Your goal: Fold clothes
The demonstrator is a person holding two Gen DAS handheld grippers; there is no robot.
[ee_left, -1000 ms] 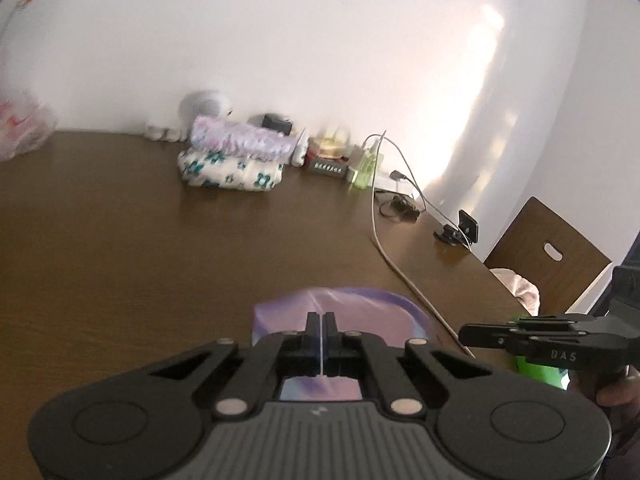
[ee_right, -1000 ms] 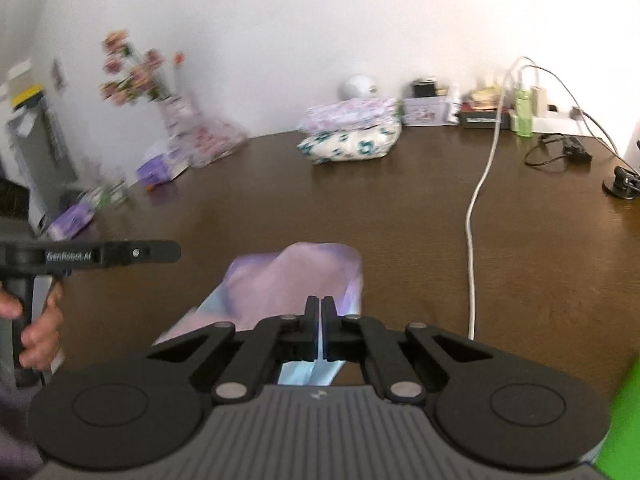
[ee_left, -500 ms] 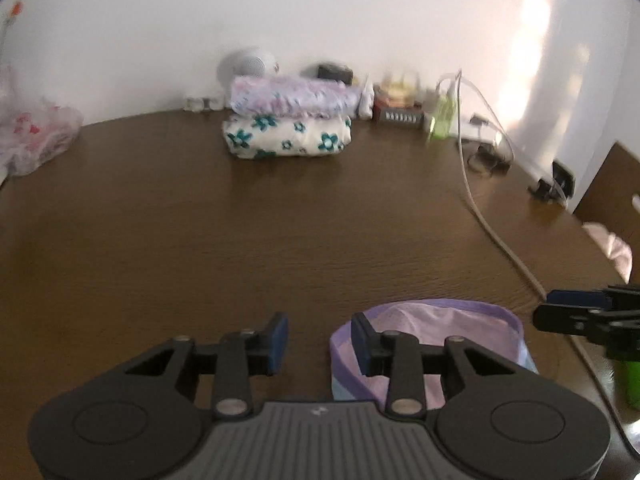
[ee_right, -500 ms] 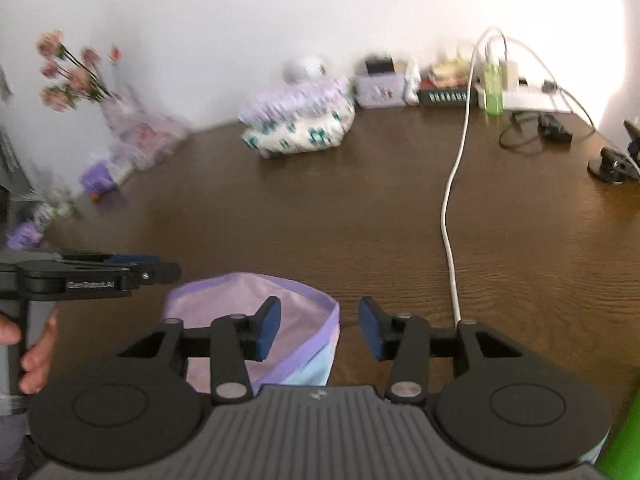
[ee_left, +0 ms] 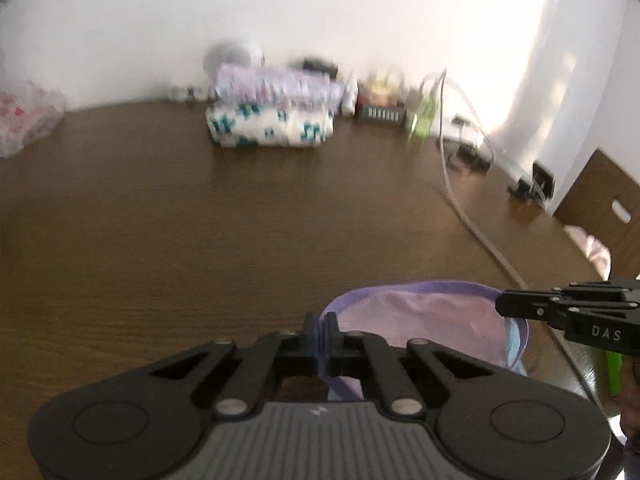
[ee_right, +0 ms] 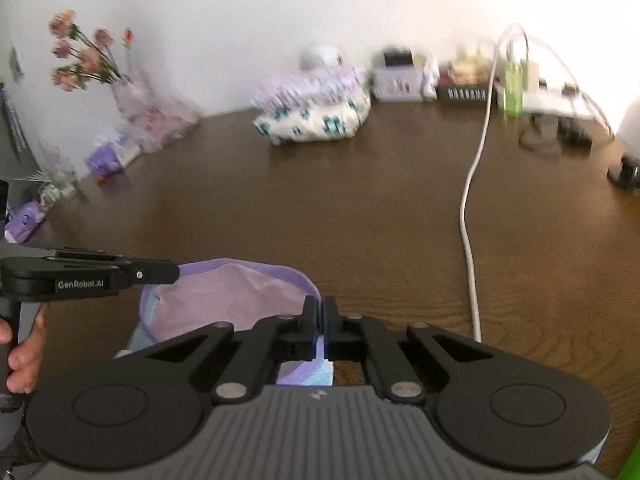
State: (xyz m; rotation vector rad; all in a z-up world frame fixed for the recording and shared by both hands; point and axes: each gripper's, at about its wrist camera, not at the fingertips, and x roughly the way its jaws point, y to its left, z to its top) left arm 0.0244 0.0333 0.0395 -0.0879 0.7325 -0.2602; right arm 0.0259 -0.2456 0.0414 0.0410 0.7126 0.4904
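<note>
Garment (ee_left: pixel 420 320) seemingly pinched between both tools, tabletop

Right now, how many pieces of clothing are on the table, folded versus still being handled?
Folded, stacked: 2, lilac print on teal-flower print
In the hand-held grippers: 1, lilac garment
Total: 3

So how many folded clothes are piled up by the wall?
2: the white one with teal flowers lies on the table, the purple patterned one lies on top. More may be hidden behind.
</note>
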